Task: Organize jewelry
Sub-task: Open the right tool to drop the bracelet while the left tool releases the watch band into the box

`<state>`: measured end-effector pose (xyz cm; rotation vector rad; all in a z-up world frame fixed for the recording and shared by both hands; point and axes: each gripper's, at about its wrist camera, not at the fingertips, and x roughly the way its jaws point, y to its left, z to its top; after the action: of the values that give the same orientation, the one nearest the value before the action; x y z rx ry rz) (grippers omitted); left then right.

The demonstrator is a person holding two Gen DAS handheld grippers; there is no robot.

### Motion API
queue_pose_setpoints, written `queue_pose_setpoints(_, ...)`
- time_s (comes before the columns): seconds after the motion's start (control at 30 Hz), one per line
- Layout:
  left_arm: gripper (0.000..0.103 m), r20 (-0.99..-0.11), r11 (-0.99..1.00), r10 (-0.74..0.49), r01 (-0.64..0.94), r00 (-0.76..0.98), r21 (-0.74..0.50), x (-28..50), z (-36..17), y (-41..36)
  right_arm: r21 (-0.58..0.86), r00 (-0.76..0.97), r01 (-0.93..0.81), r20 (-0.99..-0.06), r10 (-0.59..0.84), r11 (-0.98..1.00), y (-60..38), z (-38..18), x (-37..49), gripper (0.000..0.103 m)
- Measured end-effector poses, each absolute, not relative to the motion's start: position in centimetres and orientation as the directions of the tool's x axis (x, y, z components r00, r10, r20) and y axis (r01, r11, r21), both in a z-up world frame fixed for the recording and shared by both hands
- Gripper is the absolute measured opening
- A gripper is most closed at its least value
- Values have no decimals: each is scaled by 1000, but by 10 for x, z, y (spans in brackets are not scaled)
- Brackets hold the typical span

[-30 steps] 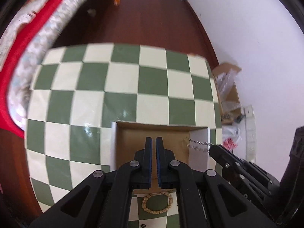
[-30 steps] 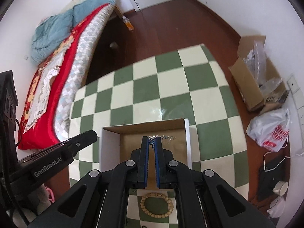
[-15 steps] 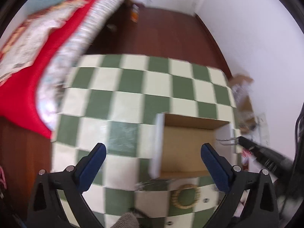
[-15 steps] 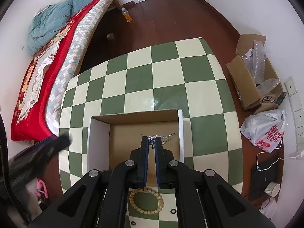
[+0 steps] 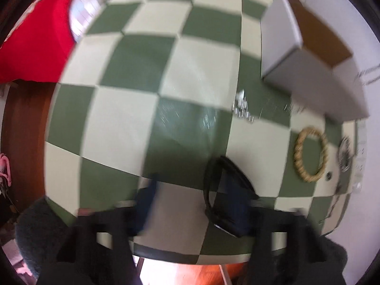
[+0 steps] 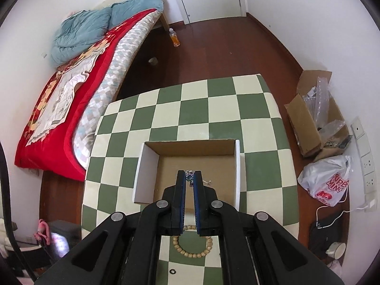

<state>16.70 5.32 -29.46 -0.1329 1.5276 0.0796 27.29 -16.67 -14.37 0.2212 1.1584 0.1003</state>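
Note:
In the right wrist view my right gripper point(image 6: 189, 178) is shut on a small silver chain point(image 6: 190, 181) and holds it over the open cardboard box point(image 6: 147, 166). A wooden bead bracelet point(image 6: 192, 253) lies on the checkered table below the fingers, with a small black ring point(image 6: 172, 271) nearer still. The left wrist view is blurred: my left gripper point(image 5: 190, 194) is open and low over the table's near edge. There a silver chain point(image 5: 242, 109) lies by the box point(image 5: 306, 54), and the bead bracelet point(image 5: 310, 158) lies to the right.
The green and cream checkered table point(image 6: 213, 109) stands beside a bed with a red cover point(image 6: 71, 95). A cardboard carton point(image 6: 313, 123) and a white plastic bag point(image 6: 327, 182) sit on the floor at the right. An orange bottle point(image 6: 175, 39) stands on the floor beyond.
My left gripper opened, then swung left and down toward the table's near edge. My right gripper stayed shut on the chain and rose a little above the box.

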Motion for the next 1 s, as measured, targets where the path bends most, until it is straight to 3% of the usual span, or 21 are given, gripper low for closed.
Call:
queue_pose_setpoints(0.03, 14, -997, 992, -30, -121, 68, -38, 167, -292, 50, 227, 397, 36, -897, 195, 973, -167, -144, 272, 6)
queue_pose_setpoints(0.07, 0, -997, 993, -39, -111, 64, -46, 168, -292, 47, 229, 394, 35, -898, 197, 973, -167, -145, 272, 6)
queue_pose_setpoints(0.17, 0, -995, 993, -43, -103, 92, -53, 171, -281, 42, 231, 392, 32, -898, 200, 972, -169, -147, 273, 6)
queue_pose_setpoints(0.47, 0, -939, 990, -132, -1, 319, -140, 254, -166, 4, 289, 378, 75, -894, 241, 955, -189, -160, 296, 6)
queue_pose_setpoints(0.7, 3, -964, 989, -144, 64, 225, -132, 334, -194, -27, 296, 289, 102, -922, 256, 950, -192, -196, 322, 7)
queue_pose_setpoints(0.83, 9, -977, 992, -112, 72, 181, -100, 346, -206, -39, 273, 231, 104, -942, 244, 956, -193, -217, 332, 7)
queue_pose_setpoints(0.9, 18, -980, 996, -60, 71, 191, -48, 349, -205, -41, 264, 218, 115, -947, 235, 958, -196, -222, 335, 10)
queue_pose_setpoints(0.93, 37, -978, 997, -50, 71, 204, -36, 349, -202, -41, 261, 212, 115, -949, 233, 959, -197, -223, 335, 18)
queue_pose_setpoints(0.97, 69, -973, 997, -57, 70, 222, -42, 350, -200, -39, 249, 212, 117, -952, 220, 961, -199, -223, 335, 23)
queue_pose_setpoints(1.0, 81, -969, 997, -58, 62, 240, -45, 350, -195, -37, 238, 212, 119, -954, 210, 964, -199, -222, 335, 31)
